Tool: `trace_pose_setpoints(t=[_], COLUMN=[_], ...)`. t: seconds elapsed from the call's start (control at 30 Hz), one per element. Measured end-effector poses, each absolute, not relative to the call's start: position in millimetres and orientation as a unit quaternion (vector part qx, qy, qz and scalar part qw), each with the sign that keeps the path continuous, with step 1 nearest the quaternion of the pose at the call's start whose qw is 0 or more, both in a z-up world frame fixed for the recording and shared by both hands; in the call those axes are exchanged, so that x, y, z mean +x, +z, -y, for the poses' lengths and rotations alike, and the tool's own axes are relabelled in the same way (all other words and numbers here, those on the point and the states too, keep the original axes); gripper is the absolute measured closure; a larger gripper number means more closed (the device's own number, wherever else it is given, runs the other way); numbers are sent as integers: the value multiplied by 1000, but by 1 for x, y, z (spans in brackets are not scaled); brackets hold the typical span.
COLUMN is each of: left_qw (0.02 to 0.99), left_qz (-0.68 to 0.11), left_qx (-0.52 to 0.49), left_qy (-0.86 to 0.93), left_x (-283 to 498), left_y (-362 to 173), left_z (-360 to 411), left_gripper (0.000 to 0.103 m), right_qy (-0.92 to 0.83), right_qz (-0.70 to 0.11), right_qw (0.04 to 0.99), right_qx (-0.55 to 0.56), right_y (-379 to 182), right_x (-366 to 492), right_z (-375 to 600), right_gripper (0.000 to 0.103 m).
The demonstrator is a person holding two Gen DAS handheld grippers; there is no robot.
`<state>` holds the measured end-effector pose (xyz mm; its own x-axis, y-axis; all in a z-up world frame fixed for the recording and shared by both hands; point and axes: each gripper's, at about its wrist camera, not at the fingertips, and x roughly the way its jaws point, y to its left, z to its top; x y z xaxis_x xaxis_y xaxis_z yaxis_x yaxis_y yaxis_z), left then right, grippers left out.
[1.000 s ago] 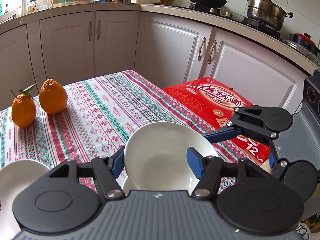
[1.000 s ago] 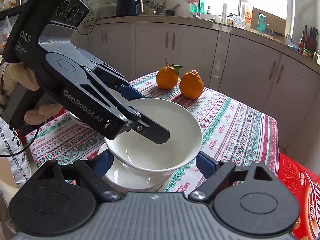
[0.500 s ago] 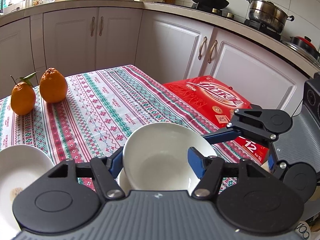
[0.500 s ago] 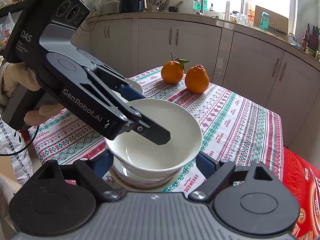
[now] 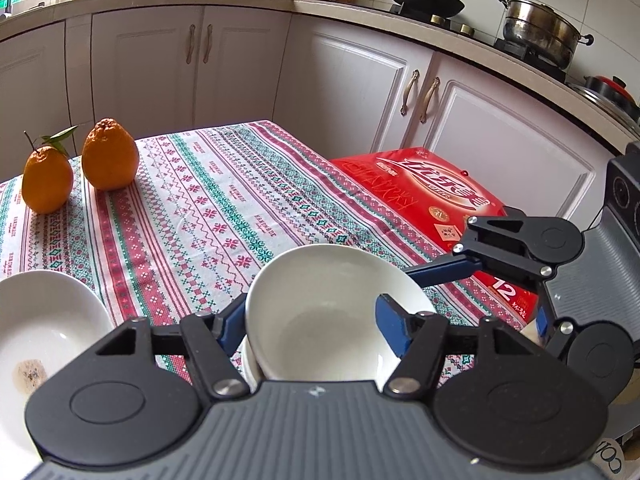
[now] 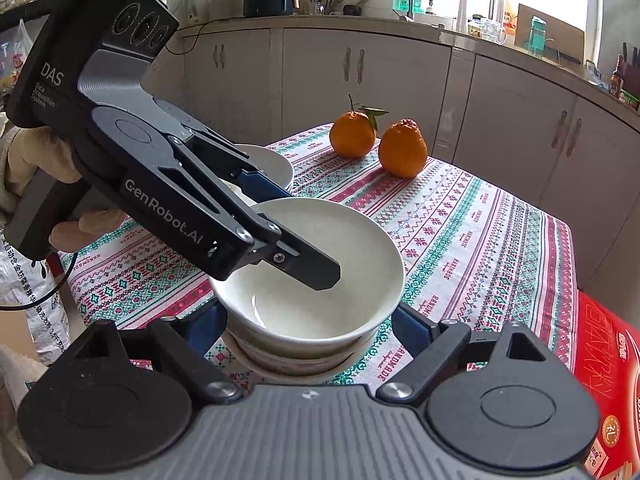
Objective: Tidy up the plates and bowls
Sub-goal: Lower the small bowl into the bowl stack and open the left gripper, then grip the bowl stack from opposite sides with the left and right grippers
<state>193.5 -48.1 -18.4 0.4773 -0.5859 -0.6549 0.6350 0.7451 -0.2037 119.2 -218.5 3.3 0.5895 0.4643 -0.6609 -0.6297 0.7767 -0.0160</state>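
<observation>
Pinching the white bowl (image 5: 320, 304) by its rim, the left hand-held gripper (image 5: 310, 322) has one finger inside, one outside, its jaws just eased slightly. That bowl sits nested on a second bowl (image 6: 296, 362) on the bench (image 5: 208, 208). The right hand-held gripper (image 6: 308, 326) brackets the stack, spread wide, whether it touches is unclear.

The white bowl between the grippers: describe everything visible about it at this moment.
The glossy white ceramic bowl is round, deep, empty and upright, nested in a similar white bowl on the patterned tablecloth. The left gripper straddles its near wall, one blue pad inside and one outside; its jaws have just been opening slightly, though whether they press cannot be told. The right gripper flanks the stack below the rim with jaws wide.
</observation>
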Motion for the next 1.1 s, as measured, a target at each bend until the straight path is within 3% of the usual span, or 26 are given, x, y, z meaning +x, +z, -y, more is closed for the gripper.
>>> trace_pose_setpoints(t=[0.2, 0.27, 0.37, 0.63, 1.1], left_qw=[857, 858, 861, 868, 841], left_qz=[-369, -365, -359, -337, -374], left_qx=[32, 33, 36, 73, 140], left_qy=[-358, -359, -358, -356, -364], left_x=[194, 193, 191, 171, 138], left_y=[-22, -23, -22, -10, -30], left_z=[47, 47, 47, 36, 18], left_gripper=[36, 29, 23, 12, 9], right_qy=[313, 316, 316, 322, 320], right_qz=[-337, -338, -327, -333, -367], right_qw=[880, 879, 882, 874, 856], right_qx=[-121, -115, -119, -144, -175], right_y=[1, 0, 1, -1, -17], right_x=[121, 122, 119, 113, 114], right_z=[219, 220, 220, 221, 226], right_gripper=[11, 10, 1, 0, 0])
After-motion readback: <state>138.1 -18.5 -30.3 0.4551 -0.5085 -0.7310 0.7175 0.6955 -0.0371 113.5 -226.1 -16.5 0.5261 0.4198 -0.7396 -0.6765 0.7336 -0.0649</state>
